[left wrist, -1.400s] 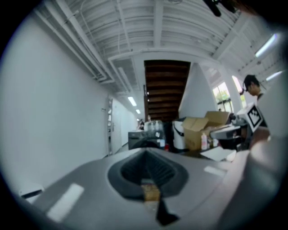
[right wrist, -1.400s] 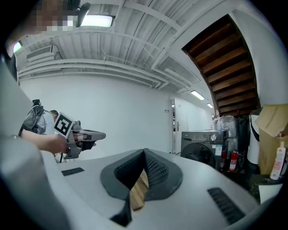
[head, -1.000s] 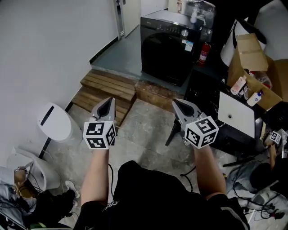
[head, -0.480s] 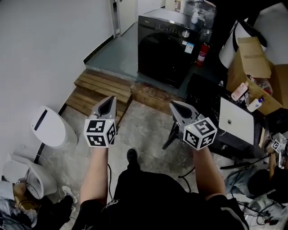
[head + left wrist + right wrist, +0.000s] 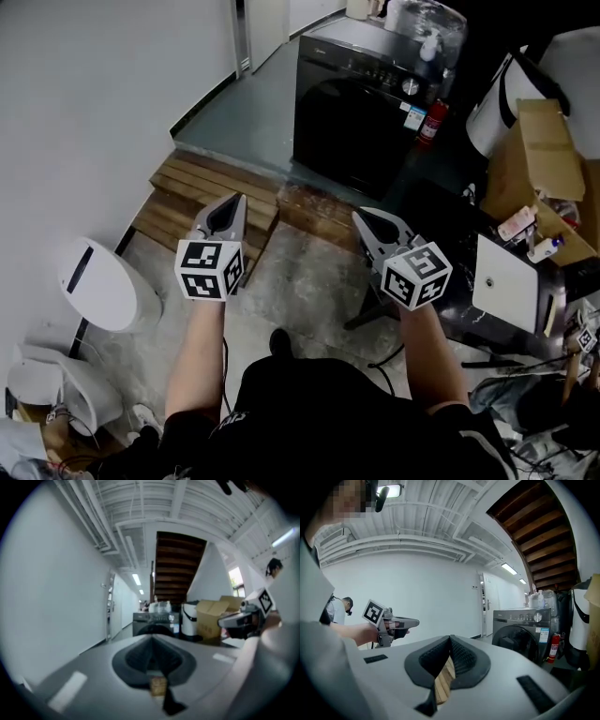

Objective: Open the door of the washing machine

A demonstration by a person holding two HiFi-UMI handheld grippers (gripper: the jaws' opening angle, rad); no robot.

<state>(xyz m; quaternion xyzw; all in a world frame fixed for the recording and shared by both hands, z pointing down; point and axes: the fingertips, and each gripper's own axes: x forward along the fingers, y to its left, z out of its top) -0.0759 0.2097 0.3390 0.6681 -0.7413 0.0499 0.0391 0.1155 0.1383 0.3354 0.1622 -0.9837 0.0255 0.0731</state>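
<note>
Jaws are pressed together and empty on left gripper (image 5: 232, 202) and right gripper (image 5: 364, 217). The washing machine (image 5: 361, 108), upper centre of the frame, has drawn nearer. Its door (image 5: 337, 127) stays closed, unreachable beyond the wooden step (image 5: 202, 190).

Overhead, ceiling strip lights (image 5: 509, 568) are lighting everything evenly, while both gripper views are bowing and darkening at their edges, the left one blurring softly.
</note>
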